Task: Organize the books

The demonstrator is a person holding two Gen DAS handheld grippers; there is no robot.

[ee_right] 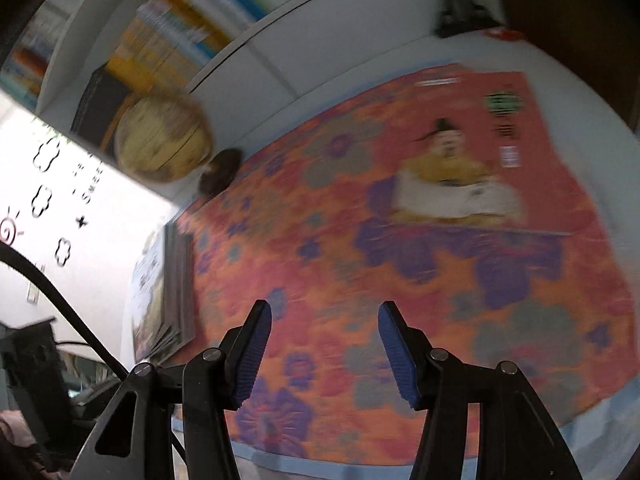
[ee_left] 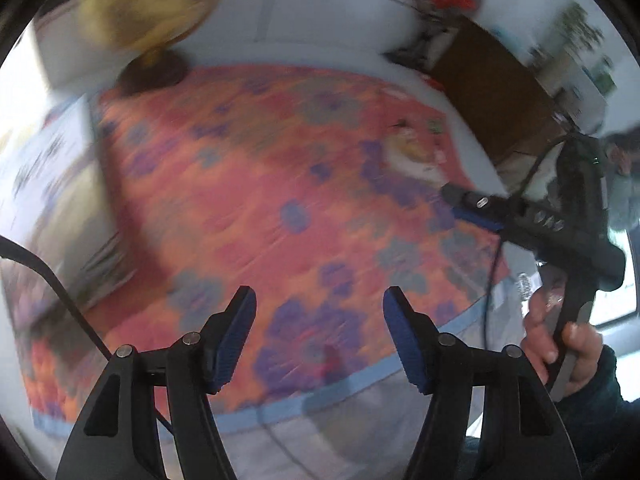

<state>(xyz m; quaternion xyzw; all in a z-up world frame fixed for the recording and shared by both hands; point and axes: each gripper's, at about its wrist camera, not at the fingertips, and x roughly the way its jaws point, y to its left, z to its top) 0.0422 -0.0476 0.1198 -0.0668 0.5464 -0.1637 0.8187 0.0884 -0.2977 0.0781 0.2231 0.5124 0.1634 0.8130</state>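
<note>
Flowered orange cloth (ee_right: 320, 240) covers the bench, both views motion-blurred. Left tool (ee_left: 319, 332) and right tool (ee_right: 325, 350): jaws apart, nothing between them, above the cloth. Red book (ee_right: 472, 168) lies flat at the cloth's far right; stack of books (ee_right: 176, 292) at its left edge. Globe (ee_right: 162, 138) behind, bookshelf (ee_right: 160, 32) beyond.

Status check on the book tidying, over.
Left hand-held gripper open, empty. Right hand-held gripper open, empty. Red book flat on the flowered cloth, untouched. Globe stands clear by the shelf.
</note>
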